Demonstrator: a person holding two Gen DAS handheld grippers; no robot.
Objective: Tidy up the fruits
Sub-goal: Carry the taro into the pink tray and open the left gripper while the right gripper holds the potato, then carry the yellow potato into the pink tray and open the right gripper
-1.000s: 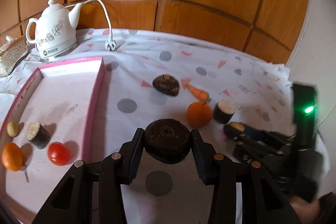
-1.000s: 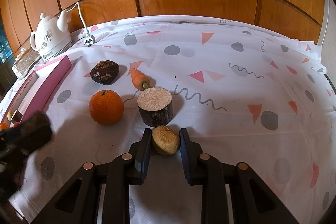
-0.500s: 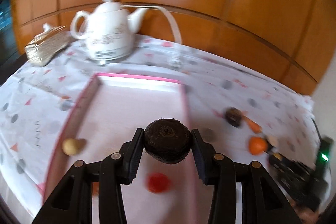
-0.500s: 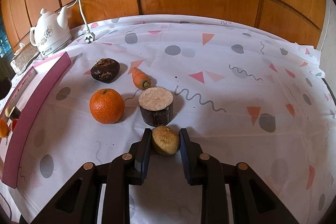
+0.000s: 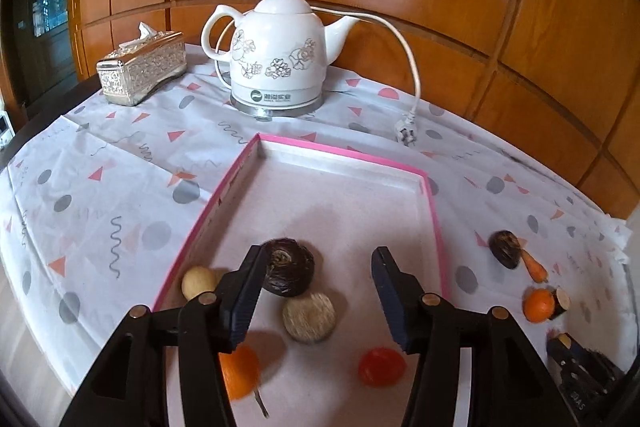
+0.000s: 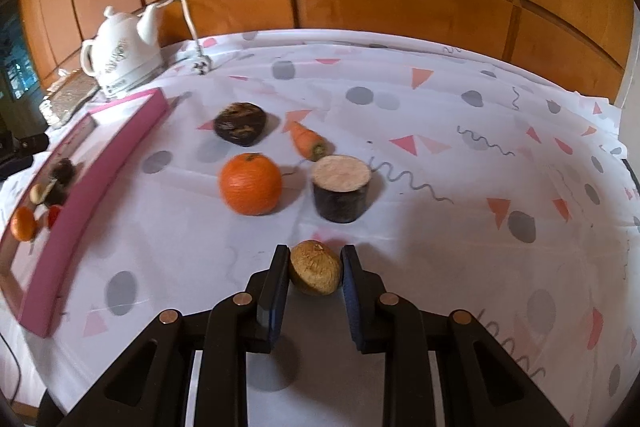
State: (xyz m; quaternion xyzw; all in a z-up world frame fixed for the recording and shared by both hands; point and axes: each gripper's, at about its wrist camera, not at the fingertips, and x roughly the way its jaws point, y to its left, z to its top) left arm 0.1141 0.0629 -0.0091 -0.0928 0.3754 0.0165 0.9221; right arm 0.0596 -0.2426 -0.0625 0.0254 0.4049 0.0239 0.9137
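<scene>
My left gripper (image 5: 318, 269) is open above the pink tray (image 5: 340, 151). A dark round fruit (image 5: 288, 267) lies in the tray by the left finger. The tray also holds a tan fruit (image 5: 198, 282), a dark cylinder with a pale top (image 5: 309, 317), an orange (image 5: 240, 371) and a red tomato (image 5: 382, 366). My right gripper (image 6: 315, 267) is shut on a small tan fruit (image 6: 316, 267), held above the cloth. In front of it lie an orange (image 6: 251, 183), a dark cylinder piece (image 6: 341, 187), a carrot (image 6: 306, 141) and a dark fruit (image 6: 240, 123).
A white kettle (image 5: 280, 53) with cord and plug (image 5: 406, 133) stands behind the tray. A silver tissue box (image 5: 142, 67) stands at the far left. Wood panelling backs the table. The patterned cloth (image 6: 460, 187) covers the table to the right.
My left gripper swung over the tray, opened, and let go of the dark round fruit, which now lies in the tray. My right gripper lifted a little with the tan fruit.
</scene>
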